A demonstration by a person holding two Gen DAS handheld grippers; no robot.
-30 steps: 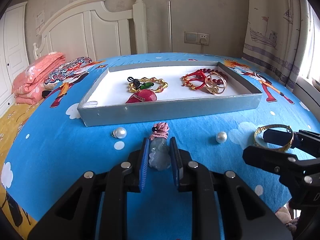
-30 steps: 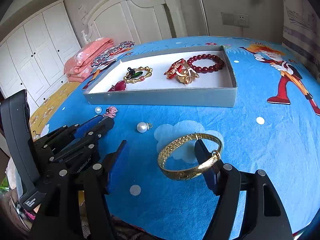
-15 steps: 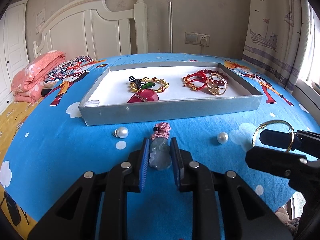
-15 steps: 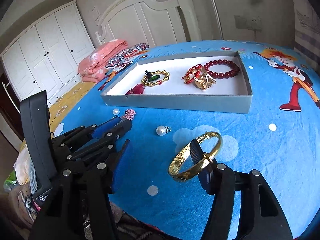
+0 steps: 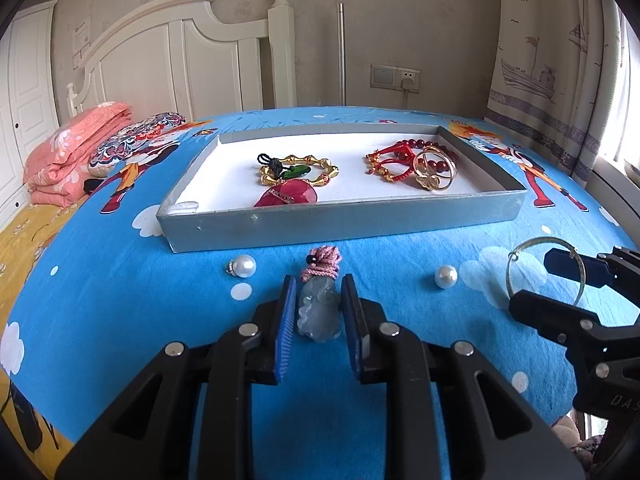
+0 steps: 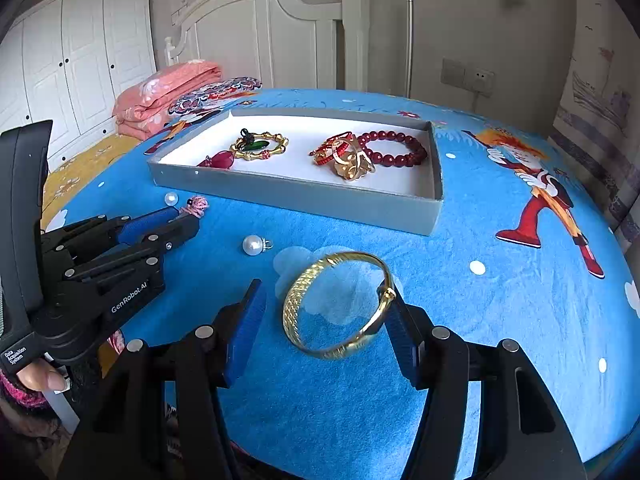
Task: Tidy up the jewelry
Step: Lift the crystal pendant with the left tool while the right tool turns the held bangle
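My left gripper (image 5: 319, 294) is shut on a pale jade pendant (image 5: 317, 312) with a pink cord knot (image 5: 324, 262), just above the blue bedspread. My right gripper (image 6: 324, 312) stands wide, with a gold bangle (image 6: 340, 304) hanging tilted off its right finger (image 6: 400, 332), lifted off the bed. The bangle also shows in the left wrist view (image 5: 544, 272). The grey tray (image 5: 340, 220) ahead holds a gold bamboo bracelet (image 5: 300, 170), a red pendant (image 5: 288, 196), red cord jewelry (image 5: 394, 158), a gold ring piece (image 5: 434, 172) and a red bead bracelet (image 6: 394, 148).
Two loose pearls lie on the bedspread before the tray, one at the left (image 5: 244, 266) and one at the right (image 5: 445, 277). Folded pink bedding (image 5: 72, 160) and a patterned pillow (image 5: 132, 144) sit at the far left. A white headboard (image 5: 192, 52) stands behind.
My right gripper has lifted the gold bangle off the bedspread and tilted it upright. My left gripper has stayed shut on the jade pendant and risen slightly.
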